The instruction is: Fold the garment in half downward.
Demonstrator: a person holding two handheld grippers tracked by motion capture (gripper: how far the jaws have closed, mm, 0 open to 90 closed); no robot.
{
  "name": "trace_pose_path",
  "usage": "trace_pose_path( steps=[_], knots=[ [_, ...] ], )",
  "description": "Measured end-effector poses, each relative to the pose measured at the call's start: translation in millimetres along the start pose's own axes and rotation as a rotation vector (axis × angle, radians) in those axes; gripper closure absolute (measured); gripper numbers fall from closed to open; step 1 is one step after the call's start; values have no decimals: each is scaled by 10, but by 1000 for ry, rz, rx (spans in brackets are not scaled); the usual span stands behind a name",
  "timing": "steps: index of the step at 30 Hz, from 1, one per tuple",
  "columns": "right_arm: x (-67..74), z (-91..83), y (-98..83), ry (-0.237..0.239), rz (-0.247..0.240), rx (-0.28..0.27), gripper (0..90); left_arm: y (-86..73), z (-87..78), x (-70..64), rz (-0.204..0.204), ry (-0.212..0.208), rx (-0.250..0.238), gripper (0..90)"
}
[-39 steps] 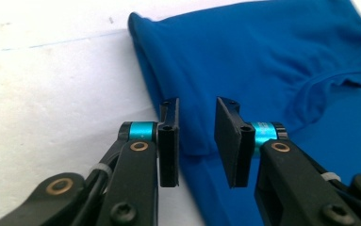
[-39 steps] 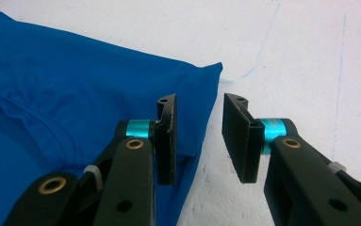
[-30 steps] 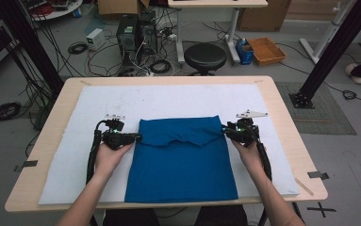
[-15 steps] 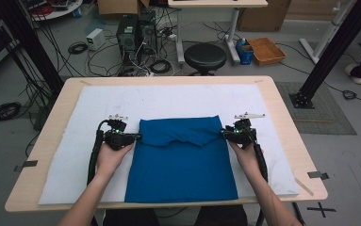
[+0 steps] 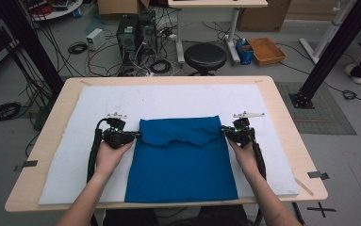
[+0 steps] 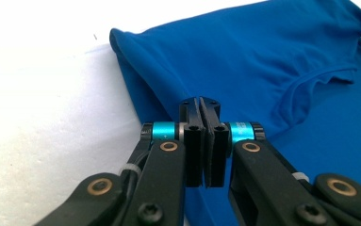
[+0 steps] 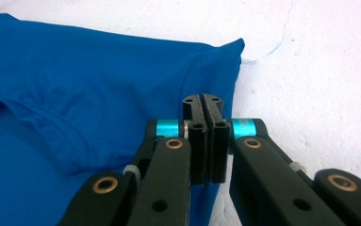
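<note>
Blue shirt (image 5: 180, 160) lay folded on the white mat (image 5: 65, 165), reaching from mid-table to the near edge, its collar fold facing the far side. Left gripper (image 5: 133, 135) sat at the shirt's left edge near the far corner; right gripper (image 5: 225, 131) sat at the right edge opposite. Both sets of jaws had just been closing: half a second back they stood part open at the cloth edges, and both were now fully together. In the left gripper view the left gripper's pads (image 6: 201, 136) met with blue cloth directly behind and beneath them; the right gripper view showed the same for the right gripper (image 7: 205, 141). Both appeared clamped on the shirt edge, though the pinched cloth itself was hidden between the pads. Neither hand shifted during the closing.

Judgement: grip established on both sides, so the next fold or lift could begin; the near half of the shirt was still flat.

Surroundings: bare mat on the far side, nothing obstructing on the table. Stool (image 5: 205, 56), cables and a computer tower (image 5: 127, 35) stood on the floor beyond the far edge, well apart from the work.
</note>
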State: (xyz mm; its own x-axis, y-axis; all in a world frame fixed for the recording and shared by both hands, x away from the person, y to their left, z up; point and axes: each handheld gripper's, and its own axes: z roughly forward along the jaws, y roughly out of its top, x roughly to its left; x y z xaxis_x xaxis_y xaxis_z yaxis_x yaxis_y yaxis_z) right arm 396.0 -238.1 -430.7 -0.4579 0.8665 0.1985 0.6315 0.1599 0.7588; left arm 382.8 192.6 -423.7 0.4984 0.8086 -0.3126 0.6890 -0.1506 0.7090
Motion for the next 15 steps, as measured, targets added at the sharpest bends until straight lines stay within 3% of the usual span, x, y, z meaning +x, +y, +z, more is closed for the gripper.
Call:
trace_pose_path(
  steps=[5,15],
  knots=[
    [21,-113,7,30,8,-20,897,12,-91,-28,6,-14,-26,883],
    [170,-458,-80,73,-39,-36,897,-67,-392,-194,57,-62,-36,883]
  ],
)
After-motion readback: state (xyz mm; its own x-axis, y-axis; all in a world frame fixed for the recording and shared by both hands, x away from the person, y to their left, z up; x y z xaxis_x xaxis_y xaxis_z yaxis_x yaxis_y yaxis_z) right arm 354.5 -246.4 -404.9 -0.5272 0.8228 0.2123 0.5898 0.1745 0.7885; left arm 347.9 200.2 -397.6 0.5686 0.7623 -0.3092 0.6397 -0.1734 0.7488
